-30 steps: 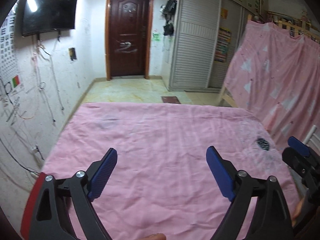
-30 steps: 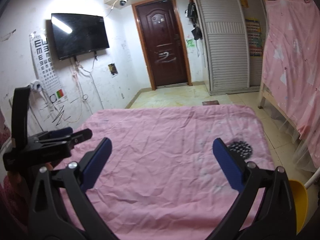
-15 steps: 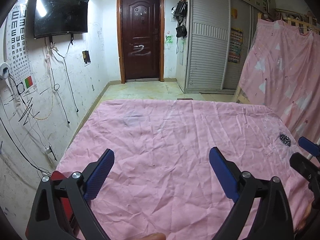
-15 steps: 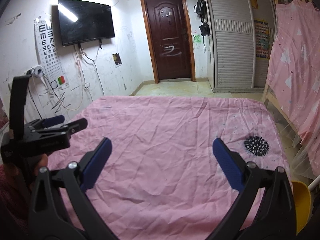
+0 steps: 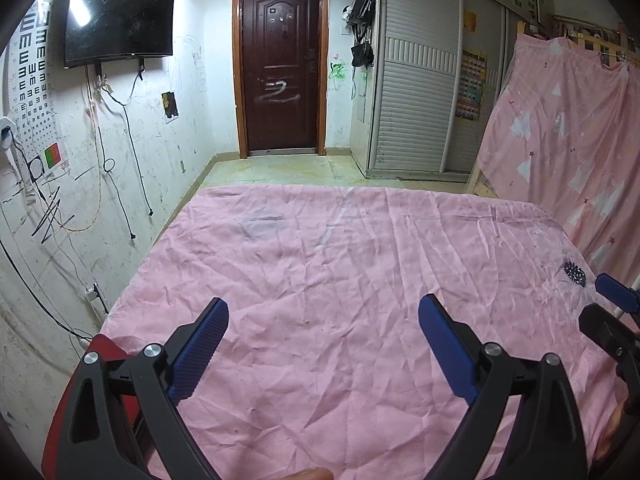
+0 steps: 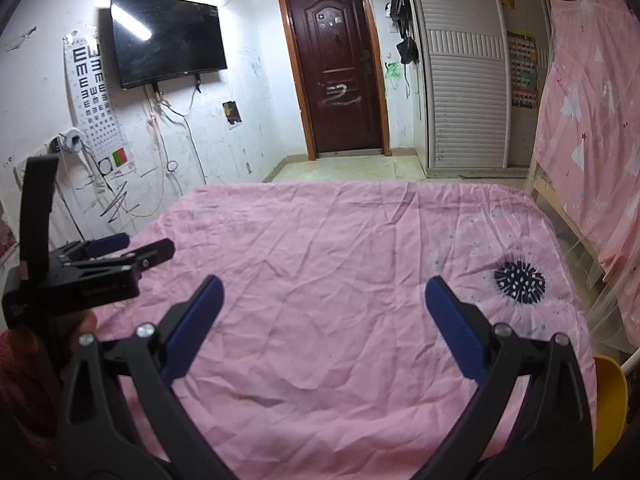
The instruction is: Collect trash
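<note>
While both tools hover: left gripper (image 5: 320, 340) and right gripper (image 6: 320, 320) hang over the near end of the pink sheet (image 5: 340, 272), side by side, neither touching it.
Left fingers: spread wide, blue pads (image 5: 198, 354) well apart, nothing between them.
Right fingers: likewise spread, pads (image 6: 456, 330) holding nothing.
Surface: whether the sheet covers a bed or a desk cannot be told; it is creased and otherwise bare in both views.
Dark mark: a black spiky patch with white dots (image 6: 519, 282) at the right side of the sheet; it lies flat and reads as a print or stain, though I cannot rule out a loose item.
Trash: none that I can identify anywhere on the sheet or on the floor strip (image 5: 276, 170) by the far door.
Possible containers: a red object (image 5: 68, 412) at the near left edge and a yellow one (image 6: 608, 400) at the near right edge; both mostly hidden, purpose not certain.
Progress, as judged: either collection has not begun or the surface is already done; nothing is held and nothing is seen deposited.
Remaining: locate trash, or confirm the dark patch, before any grasp.
</note>
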The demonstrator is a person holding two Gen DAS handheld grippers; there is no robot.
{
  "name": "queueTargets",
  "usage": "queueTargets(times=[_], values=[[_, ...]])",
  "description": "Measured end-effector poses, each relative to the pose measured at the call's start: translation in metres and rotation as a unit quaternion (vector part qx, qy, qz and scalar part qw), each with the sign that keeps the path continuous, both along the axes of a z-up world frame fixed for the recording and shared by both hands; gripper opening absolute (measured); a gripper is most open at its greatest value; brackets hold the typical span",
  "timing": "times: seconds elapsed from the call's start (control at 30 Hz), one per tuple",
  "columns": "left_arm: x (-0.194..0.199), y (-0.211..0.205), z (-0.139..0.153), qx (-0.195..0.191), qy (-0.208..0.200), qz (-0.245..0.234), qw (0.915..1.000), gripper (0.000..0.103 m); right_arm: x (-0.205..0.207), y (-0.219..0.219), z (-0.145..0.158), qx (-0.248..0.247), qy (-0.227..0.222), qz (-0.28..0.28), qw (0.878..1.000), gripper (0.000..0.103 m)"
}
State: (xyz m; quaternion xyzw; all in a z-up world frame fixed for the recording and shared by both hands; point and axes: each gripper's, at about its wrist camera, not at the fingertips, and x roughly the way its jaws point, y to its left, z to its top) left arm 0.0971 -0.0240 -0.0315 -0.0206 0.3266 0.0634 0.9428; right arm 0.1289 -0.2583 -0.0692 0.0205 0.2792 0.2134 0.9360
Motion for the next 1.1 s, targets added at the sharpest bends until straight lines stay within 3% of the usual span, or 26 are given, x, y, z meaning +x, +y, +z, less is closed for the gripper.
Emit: queueTargets(times=[1.1], values=[[0.0019,-0.0028,-0.0016,0.008,0.005,-0.002,1.0,0.089,0.0001,-0.0016,-0.0024,0.009,0.003,0.001,1.0,0.097]])
